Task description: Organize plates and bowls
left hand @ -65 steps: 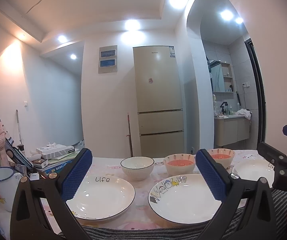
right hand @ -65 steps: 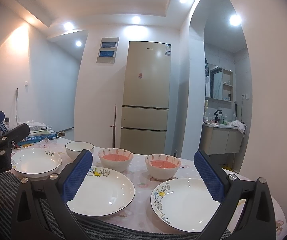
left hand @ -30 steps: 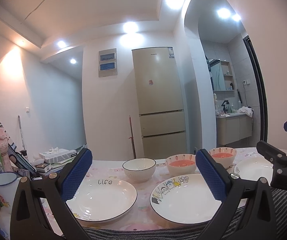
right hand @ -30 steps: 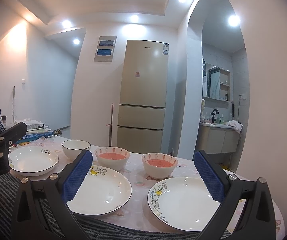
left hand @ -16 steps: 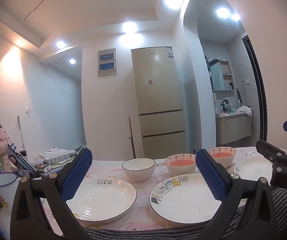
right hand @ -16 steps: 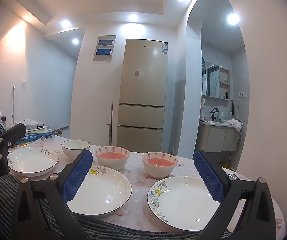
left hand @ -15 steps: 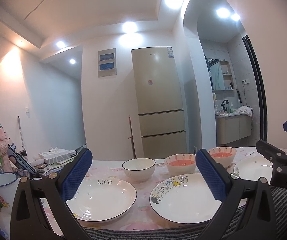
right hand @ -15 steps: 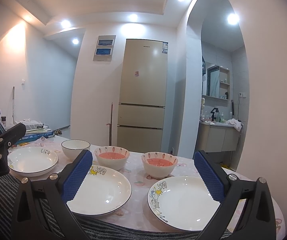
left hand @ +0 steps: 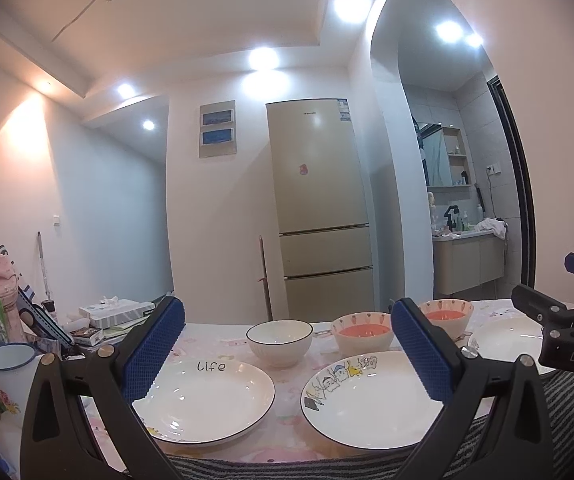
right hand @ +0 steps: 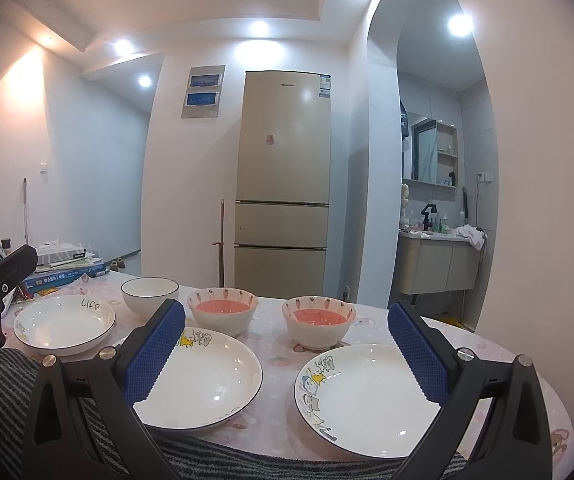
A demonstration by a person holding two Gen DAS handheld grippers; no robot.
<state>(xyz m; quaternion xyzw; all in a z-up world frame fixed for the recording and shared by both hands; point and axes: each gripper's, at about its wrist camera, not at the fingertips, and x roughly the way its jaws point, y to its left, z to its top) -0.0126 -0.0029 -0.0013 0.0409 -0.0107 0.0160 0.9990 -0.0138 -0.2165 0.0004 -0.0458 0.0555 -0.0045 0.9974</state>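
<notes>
My left gripper (left hand: 287,344) hangs open and empty at the table's near edge. In front of it lie a white "Life" plate (left hand: 207,396) and a cartoon-printed plate (left hand: 367,400). Behind them stand a dark-rimmed white bowl (left hand: 279,338) and two carrot-patterned bowls with pink insides (left hand: 361,336) (left hand: 445,318). My right gripper (right hand: 287,340) is open too, holding nothing, above two cartoon plates (right hand: 207,380) (right hand: 367,396). The pink bowls (right hand: 223,312) (right hand: 319,320), white bowl (right hand: 149,294) and "Life" plate (right hand: 63,324) lie beyond and to the left.
The table (right hand: 279,360) has a pink patterned cloth and a rounded right edge. Grey striped fabric (right hand: 19,384) covers its near edge. A tissue box (left hand: 115,312), books, an enamel mug (left hand: 7,356) and a pink bag crowd the left end. A fridge (left hand: 319,208) stands behind.
Both views have drifted only slightly. No dish has moved, and both grippers have stayed open and empty.
</notes>
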